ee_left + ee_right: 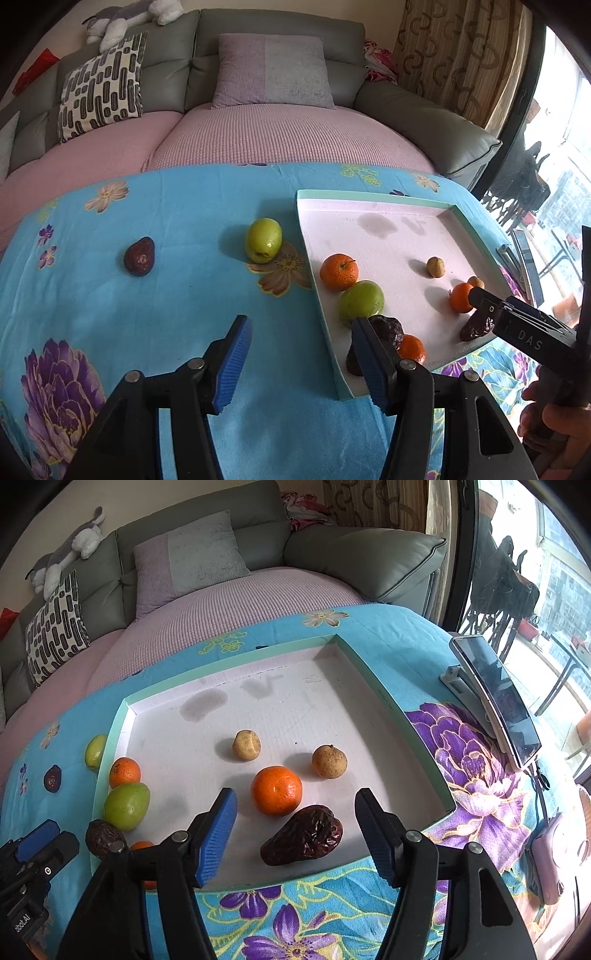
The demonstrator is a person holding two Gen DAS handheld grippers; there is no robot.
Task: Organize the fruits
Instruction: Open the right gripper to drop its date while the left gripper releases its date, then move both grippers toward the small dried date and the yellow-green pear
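A white tray (pixel 384 221) with a teal rim lies on the blue flowered cloth and holds oranges, a green fruit (pixel 361 303), dark dates and two small brown fruits. Outside it, to the left, lie a green fruit (pixel 263 240) and a dark date (pixel 139 256). My left gripper (pixel 301 363) is open and empty, over the cloth at the tray's left rim. My right gripper (pixel 295 830) is open over the tray's near edge, with a dark date (pixel 303 835) lying between its fingers and an orange (pixel 276 790) just beyond. It holds nothing.
A phone on a stand (pixel 495 698) sits right of the tray (pixel 221 716), with a pink device (pixel 557 853) near the table's right edge. A grey sofa with a pink cover and cushions (pixel 269 70) lies behind the table. A window is at the right.
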